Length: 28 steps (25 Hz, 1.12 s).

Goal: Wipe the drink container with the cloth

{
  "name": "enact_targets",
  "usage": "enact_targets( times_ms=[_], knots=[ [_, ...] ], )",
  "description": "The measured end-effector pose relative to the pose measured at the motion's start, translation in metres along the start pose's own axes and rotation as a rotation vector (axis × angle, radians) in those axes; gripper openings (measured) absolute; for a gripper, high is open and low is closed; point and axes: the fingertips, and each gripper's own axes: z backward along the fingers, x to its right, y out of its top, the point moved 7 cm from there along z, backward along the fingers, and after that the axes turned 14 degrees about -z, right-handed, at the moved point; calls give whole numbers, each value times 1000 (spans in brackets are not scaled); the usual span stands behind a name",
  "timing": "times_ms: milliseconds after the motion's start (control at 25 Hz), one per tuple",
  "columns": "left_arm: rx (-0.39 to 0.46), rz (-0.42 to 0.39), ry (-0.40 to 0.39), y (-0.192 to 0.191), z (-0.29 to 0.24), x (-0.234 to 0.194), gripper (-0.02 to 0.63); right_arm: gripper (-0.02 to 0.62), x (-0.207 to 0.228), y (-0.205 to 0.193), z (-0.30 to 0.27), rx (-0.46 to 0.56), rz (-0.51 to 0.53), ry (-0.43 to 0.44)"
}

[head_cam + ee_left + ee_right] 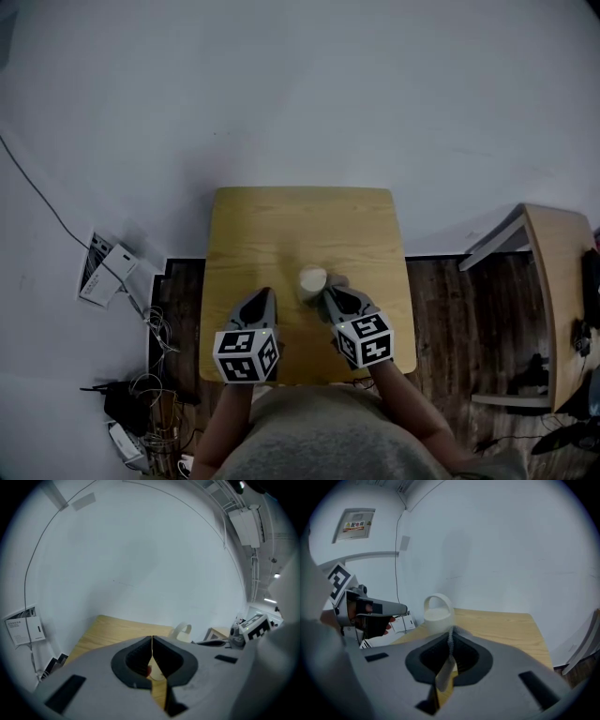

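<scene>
Right gripper (451, 633) is your cloth hand here, jaws clamped on a thin fold of the grey cloth (446, 672), with a bit poking out past the tips. Your left gripper (152, 641) is squeezed closed on nothing. The white drink container (437, 615) stands upright on the wooden table (281, 220), toward the near edge, loop handle on top, so its long axis runs straight up. From the right gripper it sits just ahead and slightly left, practically at the tips; the left one's a bit further off. I'd guess you sweep the cloth leftward across its side.
</scene>
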Motion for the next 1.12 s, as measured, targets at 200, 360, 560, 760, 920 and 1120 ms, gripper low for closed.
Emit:
enact_targets(
  times_ms=[200,360,560,760,920,1120],
  knots=[
    [-6,8,21,-4,1,-2,3,9,10,-12,-13,-45,12,4],
    [-11,18,28,-6,2,-3,3,9,17,-24,-24,-90,13,-3],
    [-14,23,27,-7,3,-1,3,9,24,-41,-36,-146,28,-21],
    [-17,25,38,-8,6,-1,3,9,29,-56,-45,-178,26,-30],
    [-19,26,41,-10,8,-1,3,9,33,-67,-48,-205,31,-48],
    [-21,25,38,-13,8,-3,3,9,34,-69,-40,-183,9,-68]
  ],
)
